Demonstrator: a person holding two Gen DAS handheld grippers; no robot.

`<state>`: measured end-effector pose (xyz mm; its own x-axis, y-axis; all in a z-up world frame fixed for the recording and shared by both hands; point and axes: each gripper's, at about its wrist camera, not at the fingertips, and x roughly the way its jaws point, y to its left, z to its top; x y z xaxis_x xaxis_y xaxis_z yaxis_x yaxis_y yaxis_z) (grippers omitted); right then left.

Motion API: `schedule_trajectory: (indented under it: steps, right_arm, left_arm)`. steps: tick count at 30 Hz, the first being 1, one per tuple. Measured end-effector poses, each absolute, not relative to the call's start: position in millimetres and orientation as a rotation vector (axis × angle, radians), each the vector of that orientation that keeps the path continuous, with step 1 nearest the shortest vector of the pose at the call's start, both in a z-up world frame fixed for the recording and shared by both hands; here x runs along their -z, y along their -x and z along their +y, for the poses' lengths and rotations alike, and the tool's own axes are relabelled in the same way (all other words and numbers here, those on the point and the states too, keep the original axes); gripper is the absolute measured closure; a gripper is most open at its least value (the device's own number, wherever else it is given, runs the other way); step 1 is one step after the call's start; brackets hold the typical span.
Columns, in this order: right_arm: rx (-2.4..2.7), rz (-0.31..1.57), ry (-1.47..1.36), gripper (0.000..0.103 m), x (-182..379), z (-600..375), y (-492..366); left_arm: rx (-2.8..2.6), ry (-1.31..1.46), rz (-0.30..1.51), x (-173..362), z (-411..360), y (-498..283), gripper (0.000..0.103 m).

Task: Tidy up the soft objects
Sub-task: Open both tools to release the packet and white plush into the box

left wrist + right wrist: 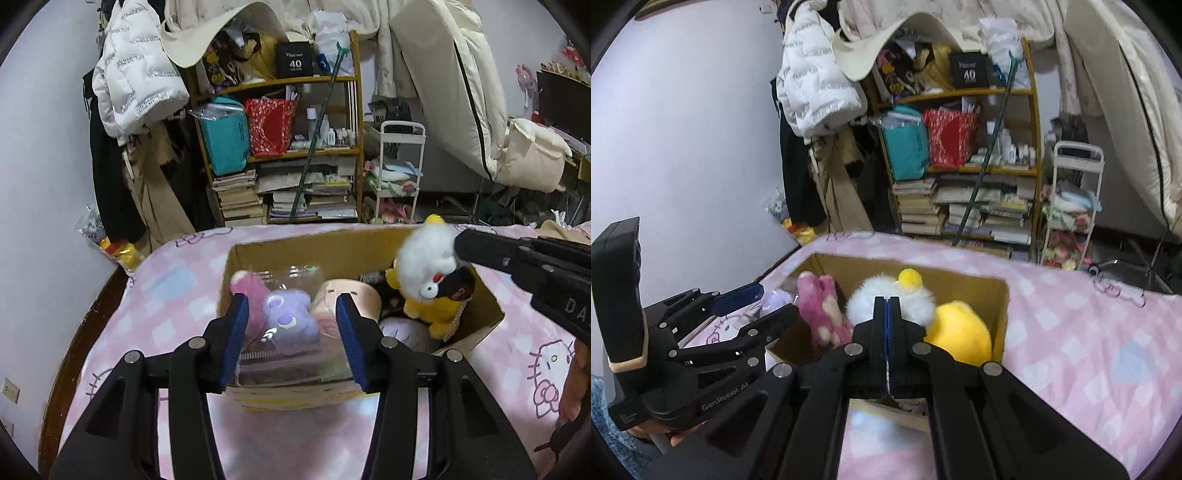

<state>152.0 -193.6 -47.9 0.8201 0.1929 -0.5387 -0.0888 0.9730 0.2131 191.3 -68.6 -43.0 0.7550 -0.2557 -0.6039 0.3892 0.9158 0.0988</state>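
We observed one bed [173, 295], covered in a pink checked sheet, and it carried one open cardboard box [487, 314]. The near wall of the box was partly hidden behind both grippers, and its floor could not be seen under the contents.

We counted two grippers. The left gripper [291, 325] pointed down over the near-left part of the box. Its blue-padded fingers [236, 332] stood spread apart. A clear plastic case [291, 373] with a purple plush [290, 321] inside lay between them; we could not tell whether the pads touched the case. The case's edges were hard to make out against the box.

The right gripper [887, 306] came in from the right, angled down above the middle of the box. Its fingers were pressed together, pinching a white fluffy plush [864, 302] with a small yellow top, which hung over the box; its lower body was hidden behind the fingers in the right wrist view.

Inside the box we counted one yellow plush [960, 328] at the right, one pink spotted plush [822, 310] at the left, one peach-coloured soft item [364, 299] and one pale, whitish item [402, 328], both half covered and not identifiable. A dark object [461, 286] beside the white plush was too blurred to name.
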Motion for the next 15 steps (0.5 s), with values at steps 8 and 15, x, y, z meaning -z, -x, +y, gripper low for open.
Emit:
schedule_trajectory:
  steps: [8,15]
  right_arm:
    - [-0.139,0.611,-0.188,0.101,56,-196,-155]
    - [-0.143,0.595,-0.22,0.086,48,-205,-137]
  left_arm:
    - [0.327,-0.223,0.627,46,-66,-191,0.046]
    - [0.26,-0.248,0.59,27,-51,-171,0.034]
